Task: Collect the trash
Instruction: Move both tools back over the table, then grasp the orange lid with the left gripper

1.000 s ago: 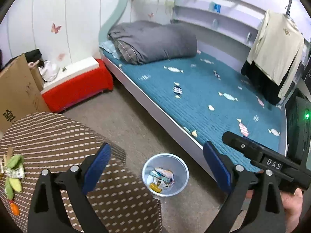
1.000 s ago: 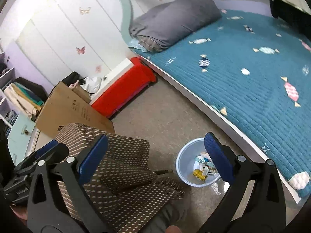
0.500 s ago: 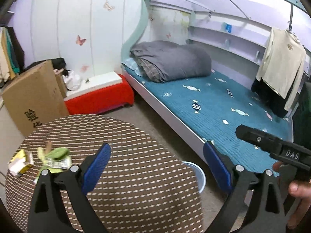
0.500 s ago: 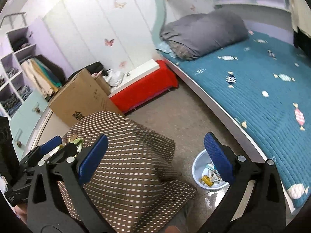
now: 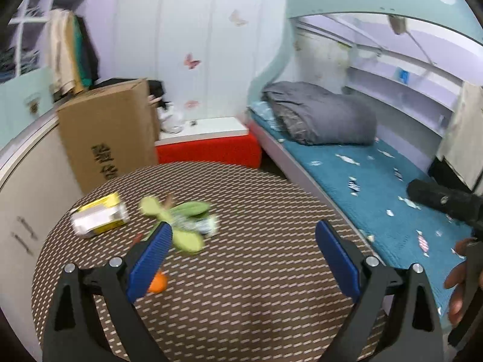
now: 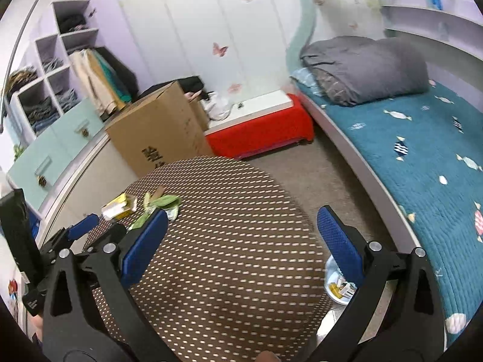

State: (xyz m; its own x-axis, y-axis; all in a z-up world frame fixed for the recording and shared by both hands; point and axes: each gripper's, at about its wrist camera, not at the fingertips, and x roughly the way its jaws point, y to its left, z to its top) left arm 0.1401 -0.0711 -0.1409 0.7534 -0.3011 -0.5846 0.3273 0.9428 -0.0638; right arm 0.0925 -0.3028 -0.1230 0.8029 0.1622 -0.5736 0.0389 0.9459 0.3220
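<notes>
One crumpled yellow-and-white carton (image 5: 98, 218) lies on the left part of the round brown tabletop with pale dashes (image 5: 256, 271). Just beside it sit a cluster of green peel scraps around a crumpled wrapper (image 5: 184, 220) and one small orange piece (image 5: 158, 283). The left gripper (image 5: 243, 259) hovers over the tabletop, jaws wide apart and empty. The right gripper (image 6: 241, 241) is likewise spread and empty. One translucent blue bin (image 6: 338, 289) holding wrappers stands on the floor between tabletop and bed.

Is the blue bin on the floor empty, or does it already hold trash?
Holds trash: the bin beside the table shows yellow and white wrappers inside, partly hidden behind the right gripper.
</notes>
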